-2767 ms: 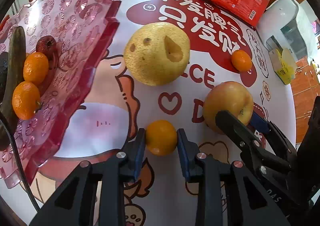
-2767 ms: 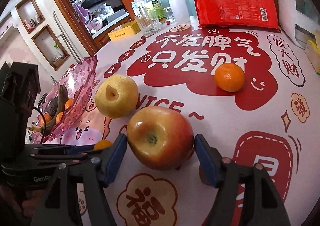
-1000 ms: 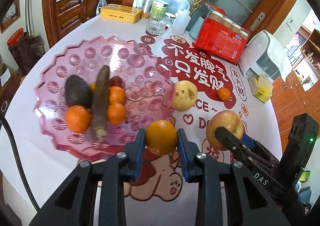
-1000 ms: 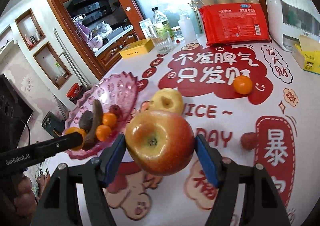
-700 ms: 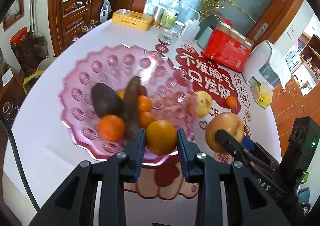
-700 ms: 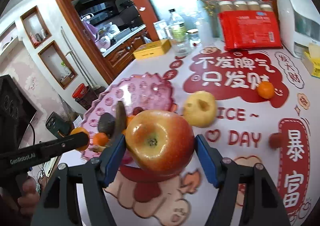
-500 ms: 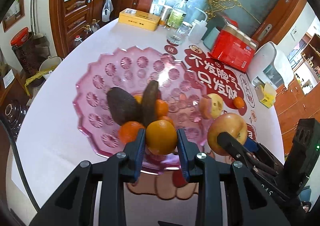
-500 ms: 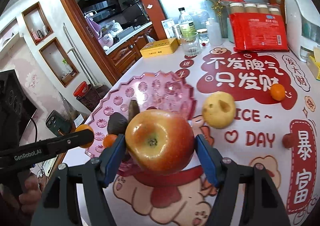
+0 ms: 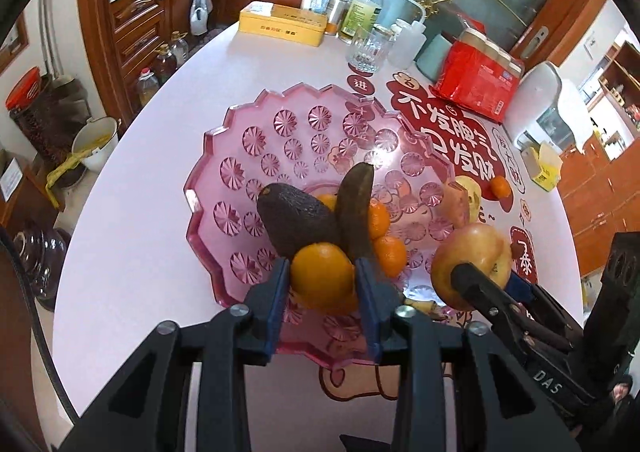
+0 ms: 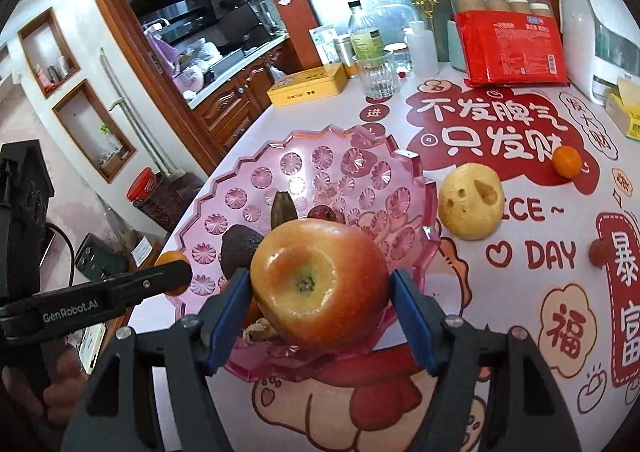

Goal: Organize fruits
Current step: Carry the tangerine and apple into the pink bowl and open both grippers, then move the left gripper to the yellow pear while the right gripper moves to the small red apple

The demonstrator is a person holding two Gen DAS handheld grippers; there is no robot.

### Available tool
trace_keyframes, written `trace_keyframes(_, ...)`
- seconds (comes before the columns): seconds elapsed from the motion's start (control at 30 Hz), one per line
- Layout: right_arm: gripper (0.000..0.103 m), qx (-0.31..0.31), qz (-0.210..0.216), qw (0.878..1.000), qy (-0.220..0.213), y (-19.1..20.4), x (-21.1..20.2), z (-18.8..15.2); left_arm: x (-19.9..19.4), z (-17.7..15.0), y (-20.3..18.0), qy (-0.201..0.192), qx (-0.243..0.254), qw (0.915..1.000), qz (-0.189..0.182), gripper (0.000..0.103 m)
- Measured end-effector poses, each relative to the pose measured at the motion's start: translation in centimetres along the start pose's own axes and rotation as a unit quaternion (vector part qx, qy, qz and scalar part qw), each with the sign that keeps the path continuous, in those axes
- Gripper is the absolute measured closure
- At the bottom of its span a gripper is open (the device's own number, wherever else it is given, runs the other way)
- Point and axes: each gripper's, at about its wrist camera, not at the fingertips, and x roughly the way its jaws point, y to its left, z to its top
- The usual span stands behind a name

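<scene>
The left gripper is over the pink tray w/ an orange between its jaws, which are opening, so the orange is about to drop. It could bump the avocado & roll out. The right gripper holds a big apple tight, just above the tray's near edge. Let go too soon & it may land on the rim & roll off.

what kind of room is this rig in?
Most likely a home kitchen-dining area: wooden cabinets with a cluttered counter, a round table in a printed festive cloth, and a pink fruit tray.
</scene>
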Motion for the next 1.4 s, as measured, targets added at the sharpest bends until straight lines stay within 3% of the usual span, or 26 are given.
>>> trace_keyframes(0.1,0.031,0.011,-0.014,1.0,0.0,0.1,0.3,-0.2,0.0,0.3,-0.1,-0.004,0.017,0.9998,-0.01,0.042)
trace_keyframes(0.13,0.031,0.011,-0.012,1.0,-0.012,0.3,-0.1,-0.2,-0.1,0.3,-0.2,-0.005,0.021,0.9997,-0.012,0.039)
trace_keyframes(0.23,0.031,0.004,-0.03,0.999,-0.036,0.8,-0.8,0.0,0.0,0.3,-0.5,0.0,0.033,0.9993,-0.016,0.039)
trace_keyframes(0.67,0.031,0.05,-0.054,0.997,-0.038,-0.5,-2.6,-2.2,0.1,-0.4,-2.7,0.019,0.077,0.996,-0.041,0.036)
trace_keyframes(1.03,0.031,0.102,-0.103,0.989,-0.028,-5.4,-5.5,-4.9,0.7,-1.7,-8.3,0.047,0.139,0.9873,-0.062,0.035)
trace_keyframes(1.2,0.031,0.126,-0.126,0.984,-0.023,-8.9,-6.9,-5.7,1.3,-2.2,-12.0,0.064,0.195,0.9756,-0.078,0.031)
trace_keyframes(1.4,0.031,0.141,-0.138,0.98,-0.017,-12.9,-8.2,-5.7,1.8,-2.5,-17.0,0.089,0.274,0.9542,-0.083,0.03)
